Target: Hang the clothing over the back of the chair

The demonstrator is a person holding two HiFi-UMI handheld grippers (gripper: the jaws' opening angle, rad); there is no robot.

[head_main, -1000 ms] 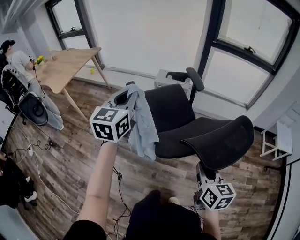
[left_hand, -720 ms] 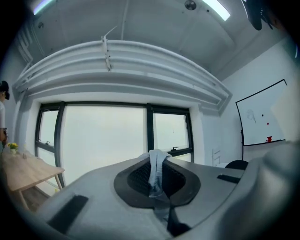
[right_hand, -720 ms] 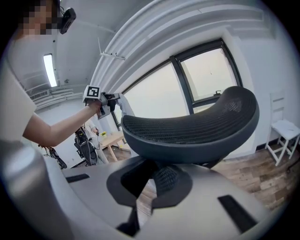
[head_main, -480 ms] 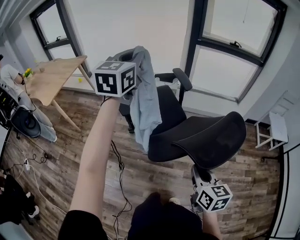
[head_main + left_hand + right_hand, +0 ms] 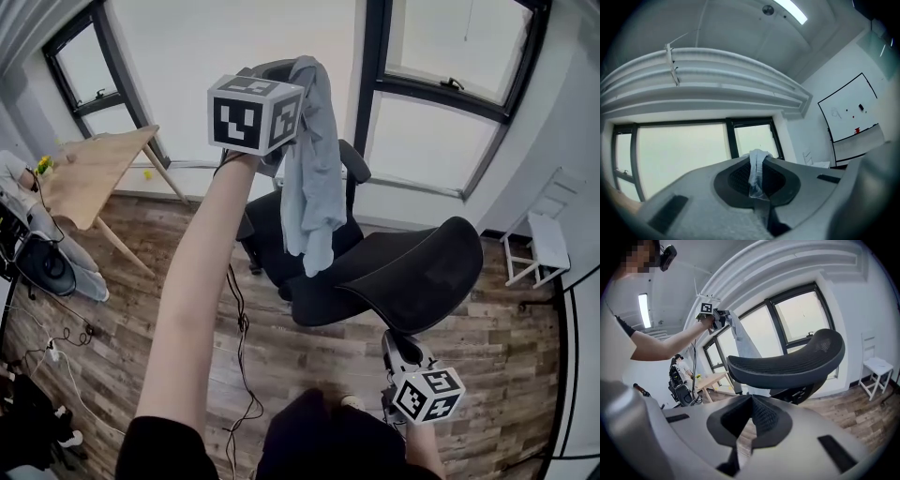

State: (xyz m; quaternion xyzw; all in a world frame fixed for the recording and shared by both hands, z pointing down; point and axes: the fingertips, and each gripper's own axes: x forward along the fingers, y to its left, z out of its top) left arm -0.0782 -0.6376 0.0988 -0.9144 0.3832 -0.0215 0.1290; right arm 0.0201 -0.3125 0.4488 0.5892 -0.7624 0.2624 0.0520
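A light grey-blue garment (image 5: 314, 178) hangs from my left gripper (image 5: 291, 67), which is raised high over the black office chair's seat (image 5: 281, 234) and is shut on the cloth's top. In the left gripper view a fold of the garment (image 5: 757, 171) is pinched between the pads. The chair's curved mesh back (image 5: 417, 272) faces me, below and right of the cloth. My right gripper (image 5: 396, 342) sits low, just in front of the chair back (image 5: 787, 363), shut with nothing between its fingers. From there the garment (image 5: 740, 341) shows above the backrest.
A wooden table (image 5: 89, 173) stands at the left, with a seated person (image 5: 37, 253) beside it. Cables (image 5: 239, 366) trail over the wood floor. A small white stool (image 5: 539, 244) is at the right, near the windows behind the chair.
My left gripper has lifted the garment from seat level to high above the chair, and its hem now hangs free over the seat. The right gripper has stayed put.
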